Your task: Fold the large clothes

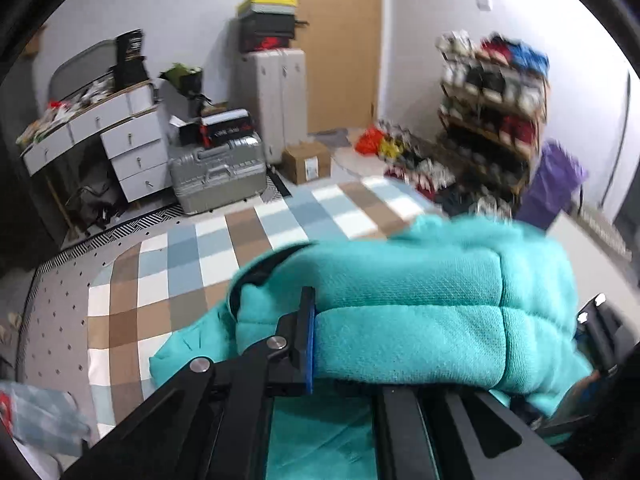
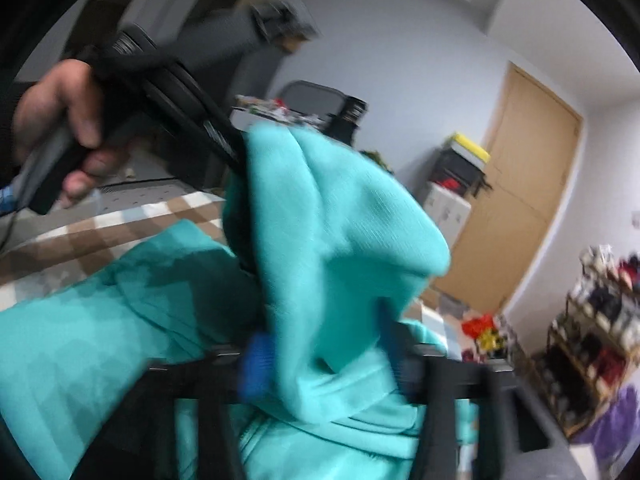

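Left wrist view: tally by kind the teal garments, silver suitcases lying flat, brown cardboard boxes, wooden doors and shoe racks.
Teal garment: 1
Silver suitcase lying flat: 1
Cardboard box: 1
Wooden door: 1
Shoe rack: 1
Total: 5

Left gripper [image 1: 448, 336]: black linkage arms, silver pivot screws, blue finger pads [image 1: 309, 344]. Right gripper [image 2: 328, 360]: black frame, blue pads, blurred. Bare hand [image 2: 60, 128], upper left, on a black handle.

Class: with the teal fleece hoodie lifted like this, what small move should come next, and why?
Probably draw the right gripper back: its fingers stand apart around the teal fleece hoodie, which hangs from the left gripper above the checked bedspread.
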{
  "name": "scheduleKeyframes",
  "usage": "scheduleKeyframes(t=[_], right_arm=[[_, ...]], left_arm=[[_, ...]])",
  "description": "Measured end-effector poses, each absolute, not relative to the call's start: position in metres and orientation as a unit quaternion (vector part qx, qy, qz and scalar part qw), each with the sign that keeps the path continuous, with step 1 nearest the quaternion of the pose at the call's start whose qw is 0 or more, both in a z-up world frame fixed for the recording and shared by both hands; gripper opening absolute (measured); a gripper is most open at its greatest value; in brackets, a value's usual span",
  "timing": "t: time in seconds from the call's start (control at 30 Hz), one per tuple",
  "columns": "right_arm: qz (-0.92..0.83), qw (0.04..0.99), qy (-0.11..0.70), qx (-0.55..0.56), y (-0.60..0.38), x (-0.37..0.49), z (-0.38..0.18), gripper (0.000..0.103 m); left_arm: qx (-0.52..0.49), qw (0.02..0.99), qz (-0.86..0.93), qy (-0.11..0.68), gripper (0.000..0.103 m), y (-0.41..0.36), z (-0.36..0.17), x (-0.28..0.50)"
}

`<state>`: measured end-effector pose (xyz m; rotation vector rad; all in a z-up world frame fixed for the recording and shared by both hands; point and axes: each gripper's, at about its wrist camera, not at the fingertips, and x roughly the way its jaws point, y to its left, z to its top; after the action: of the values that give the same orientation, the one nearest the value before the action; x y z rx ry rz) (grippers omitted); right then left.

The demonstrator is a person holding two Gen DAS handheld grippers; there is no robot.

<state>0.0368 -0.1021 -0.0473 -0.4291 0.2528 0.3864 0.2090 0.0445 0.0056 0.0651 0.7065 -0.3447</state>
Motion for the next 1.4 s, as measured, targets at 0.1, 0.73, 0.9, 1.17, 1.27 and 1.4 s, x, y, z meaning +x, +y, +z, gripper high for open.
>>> scheduleKeyframes(t=[0.1,0.73,0.9,1.17,1.27,1.4], right_arm=[[0.202,0.954,0.173,-0.142,-0.115,0.064,-0.051,0.059],[0.090,0.970,0.146,-0.172,-0.088,0.262,0.114,0.005],[0.176,0.972,0.118,-0.102,-0.114,0.204,0.100,0.005],[0.183,0.964,0.186,-0.044,-0.172,0.077,-0.004,0.009],[0.181,0.951,0.250,-0.029,-0.174,0.059,-0.046,0.009],[0.170,0.931,0.323,-0.027,-0.172,0.041,-0.086,0.014]], left_arm=[[-0.012,0.928,-0.155,0.339,0.001,0.055,0.011,0.215],[-0.150,0.928,-0.120,0.319,0.001,0.084,0.018,0.268],[-0.171,0.914,-0.173,0.323,0.001,0.078,-0.008,0.227],[-0.253,0.873,-0.198,0.368,0.002,0.084,-0.085,0.144],[-0.280,0.856,-0.187,0.393,0.006,0.088,-0.106,0.126],[-0.272,0.840,-0.189,0.430,0.012,0.091,-0.114,0.106]])
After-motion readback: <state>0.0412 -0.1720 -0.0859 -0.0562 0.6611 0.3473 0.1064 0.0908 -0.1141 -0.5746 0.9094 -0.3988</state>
